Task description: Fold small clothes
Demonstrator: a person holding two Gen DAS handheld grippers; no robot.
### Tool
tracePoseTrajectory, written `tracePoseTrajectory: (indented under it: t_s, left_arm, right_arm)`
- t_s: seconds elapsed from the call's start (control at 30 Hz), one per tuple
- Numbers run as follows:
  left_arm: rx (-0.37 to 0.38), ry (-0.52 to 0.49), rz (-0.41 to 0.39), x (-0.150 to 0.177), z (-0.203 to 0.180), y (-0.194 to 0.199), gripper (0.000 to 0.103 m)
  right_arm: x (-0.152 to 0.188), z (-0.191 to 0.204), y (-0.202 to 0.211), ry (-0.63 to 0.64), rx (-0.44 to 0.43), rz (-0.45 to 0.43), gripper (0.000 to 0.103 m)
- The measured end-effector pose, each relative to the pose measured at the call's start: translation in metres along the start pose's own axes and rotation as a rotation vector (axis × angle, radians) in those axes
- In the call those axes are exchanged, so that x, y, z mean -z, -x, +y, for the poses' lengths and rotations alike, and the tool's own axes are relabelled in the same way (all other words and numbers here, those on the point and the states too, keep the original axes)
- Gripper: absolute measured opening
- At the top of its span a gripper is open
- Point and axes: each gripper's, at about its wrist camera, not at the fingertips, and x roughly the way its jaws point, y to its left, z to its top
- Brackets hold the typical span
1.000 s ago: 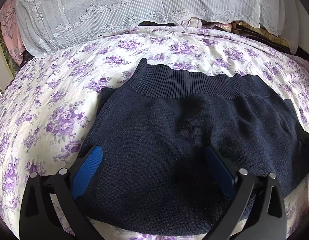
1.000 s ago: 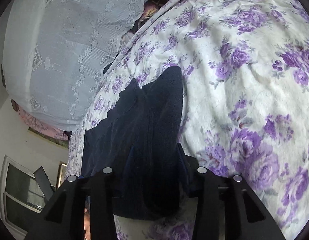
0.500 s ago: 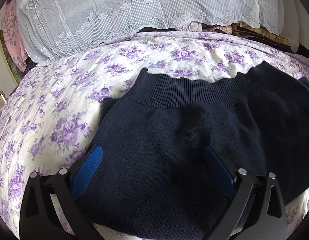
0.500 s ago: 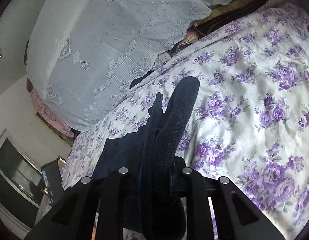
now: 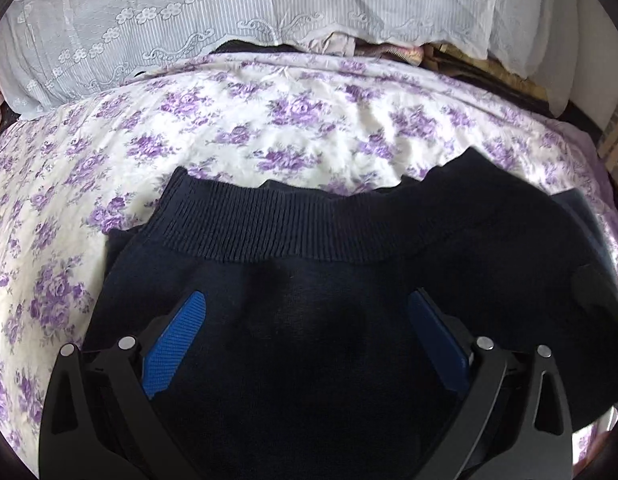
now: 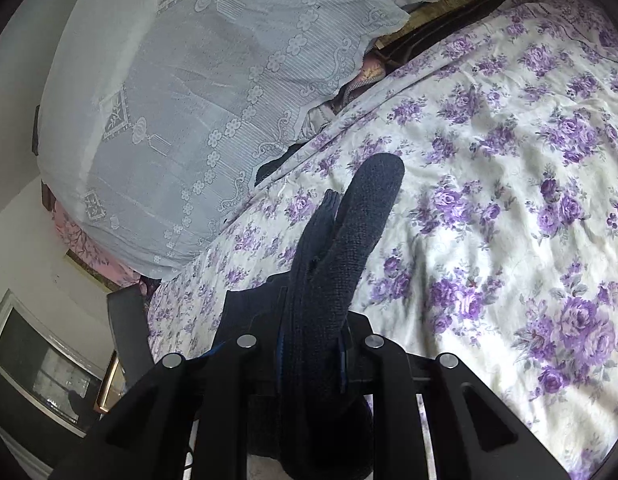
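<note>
Right gripper (image 6: pixel 309 360) clamps navy knit (image 6: pixel 341 248) edge; left gripper (image 5: pixel 305 336) open above it; carry fold across evenly, match waistband (image 5: pixel 269 232).

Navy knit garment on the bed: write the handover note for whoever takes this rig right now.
Right tool: its jaws have just been closing and are now shut on a bunched edge of the navy knit garment, lifted off the floral bedsheet.
Left tool: open, blue pads wide apart over the garment's middle, gripping nothing.
Garment: mostly flat on the sheet, ribbed waistband towards the lace-covered pile; its right side is raised.
Done: right edge picked up.
Left: carry that edge across, lay it down, finish the fold.
</note>
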Motion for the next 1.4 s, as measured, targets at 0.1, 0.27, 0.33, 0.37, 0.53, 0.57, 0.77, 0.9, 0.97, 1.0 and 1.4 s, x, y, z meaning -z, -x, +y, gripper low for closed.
tracePoseTrajectory:
  t_s: [0.1, 0.27, 0.33, 0.37, 0.53, 0.57, 0.77, 0.9, 0.97, 1.0, 1.4]
  left_arm:
    - [0.007, 0.012, 0.016, 0.001, 0.005, -0.003, 0.099]
    - [-0.024, -0.001, -0.026, -0.002, 0.007, 0.009, 0.099]
    - [-0.039, 0.002, -0.040, -0.005, 0.011, 0.013, 0.099]
    - [-0.045, 0.005, -0.045, -0.006, 0.014, 0.016, 0.098]
    - [-0.044, 0.046, -0.072, -0.014, 0.038, 0.030, 0.098]
    - [-0.042, 0.057, -0.079, -0.015, 0.044, 0.034, 0.098]
    - [-0.095, 0.045, -0.122, -0.017, 0.076, 0.055, 0.098]
    - [-0.151, 0.032, -0.133, -0.010, 0.101, 0.057, 0.098]
    - [-0.156, 0.028, -0.138, -0.006, 0.114, 0.055, 0.098]
    - [-0.154, 0.032, -0.133, -0.004, 0.121, 0.053, 0.098]
    - [-0.101, 0.173, 0.001, 0.005, 0.184, 0.002, 0.097]
  right_arm:
    - [0.005, 0.017, -0.001, 0.034, 0.000, -0.001, 0.020]
    - [0.011, 0.040, -0.005, 0.061, 0.005, 0.001, 0.020]
    - [0.012, 0.049, -0.006, 0.071, 0.014, -0.002, 0.020]
    - [0.013, 0.053, -0.007, 0.076, 0.017, -0.004, 0.020]
    - [0.014, 0.080, -0.015, 0.107, 0.020, 0.005, 0.020]
    - [0.015, 0.086, -0.016, 0.114, 0.020, 0.009, 0.020]
    - [0.029, 0.119, -0.035, 0.147, 0.001, 0.048, 0.021]
    - [0.047, 0.137, -0.052, 0.162, 0.003, 0.075, 0.022]
    - [0.057, 0.146, -0.063, 0.171, 0.003, 0.097, 0.022]
    - [0.062, 0.150, -0.067, 0.177, 0.005, 0.102, 0.022]
    - [0.094, 0.170, -0.120, 0.187, 0.077, 0.094, 0.022]
